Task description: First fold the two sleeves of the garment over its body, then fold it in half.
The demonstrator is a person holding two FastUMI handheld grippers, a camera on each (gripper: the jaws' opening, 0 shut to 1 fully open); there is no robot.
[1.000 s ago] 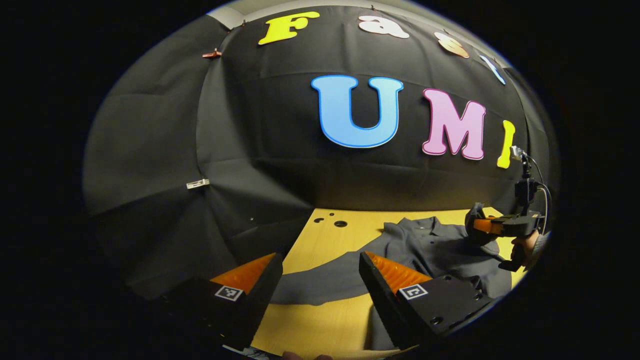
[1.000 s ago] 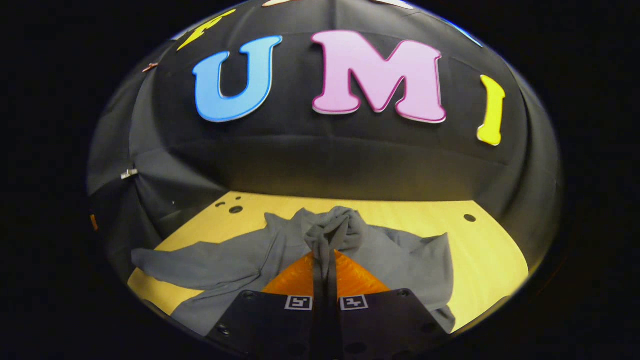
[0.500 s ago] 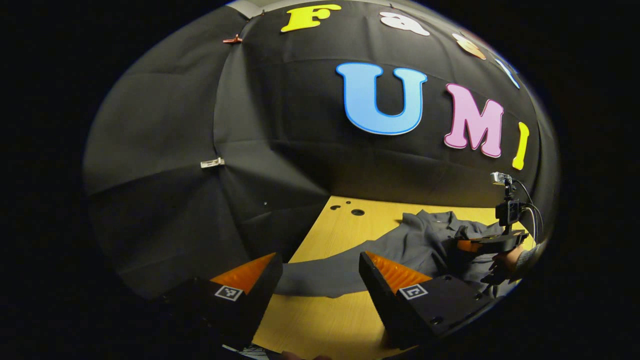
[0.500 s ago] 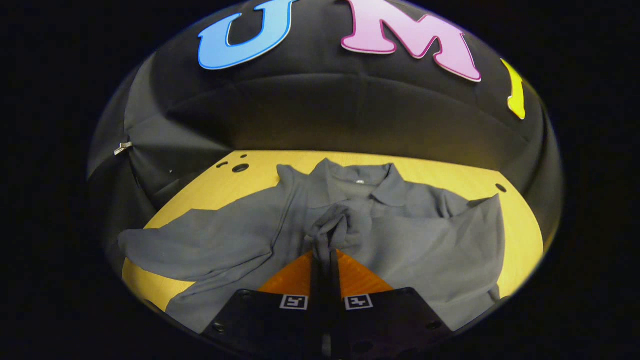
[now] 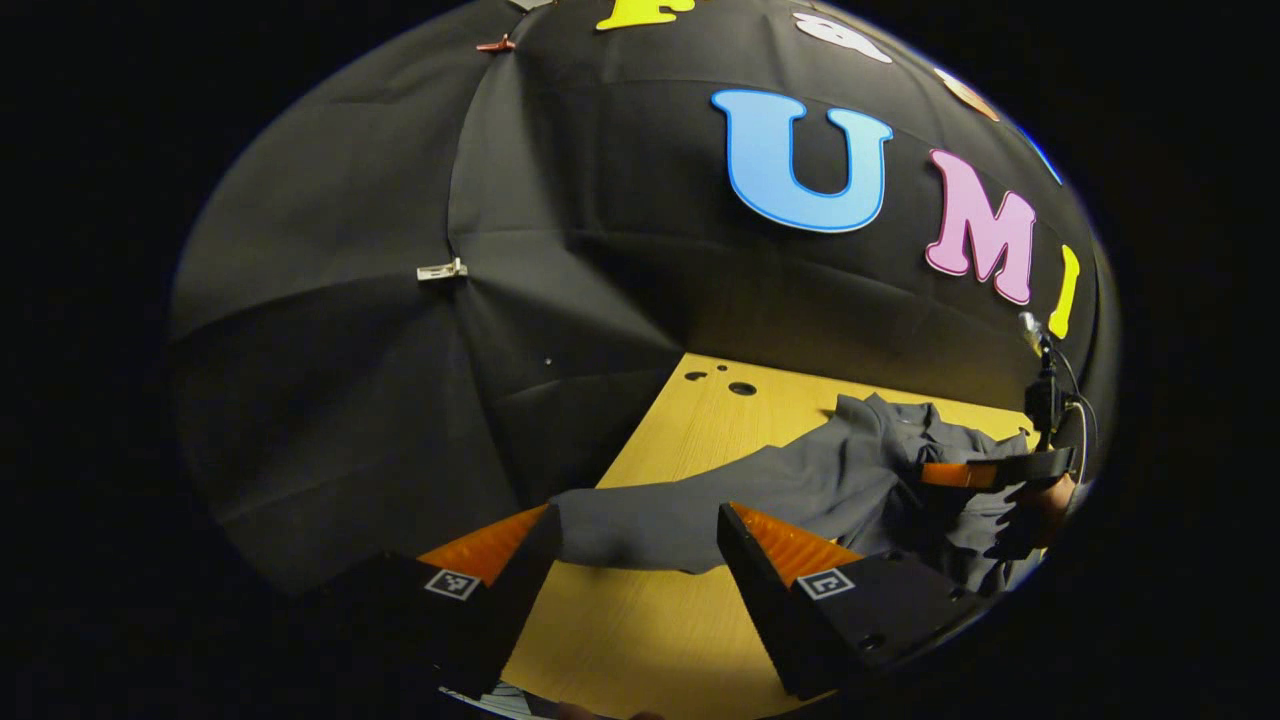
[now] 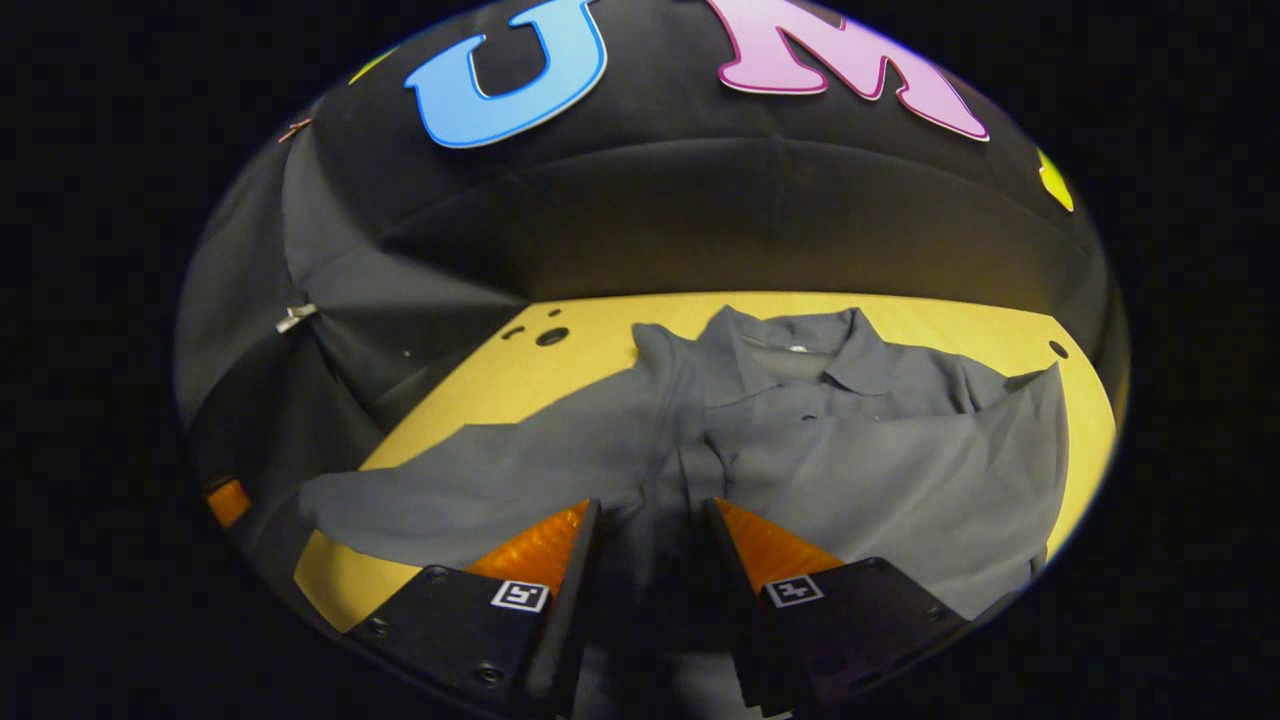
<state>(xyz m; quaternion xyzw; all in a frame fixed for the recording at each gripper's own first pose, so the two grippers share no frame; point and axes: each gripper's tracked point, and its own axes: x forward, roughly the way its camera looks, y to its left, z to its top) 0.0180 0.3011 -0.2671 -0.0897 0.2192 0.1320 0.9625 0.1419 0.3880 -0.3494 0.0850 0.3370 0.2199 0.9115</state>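
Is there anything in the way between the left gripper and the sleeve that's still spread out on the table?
Nothing visible. In the left gripper view the left gripper is open, and the spread sleeve lies flat on the table just ahead of its fingertips. The right gripper is farther off, over the shirt body.

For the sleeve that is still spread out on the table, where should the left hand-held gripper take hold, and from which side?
Probably at the cuff end of the outstretched sleeve, coming from the table's open side. That end lies flat on the wooden table, right ahead of the open left hand-held gripper, and lifting it there lets the sleeve swing over the shirt body.
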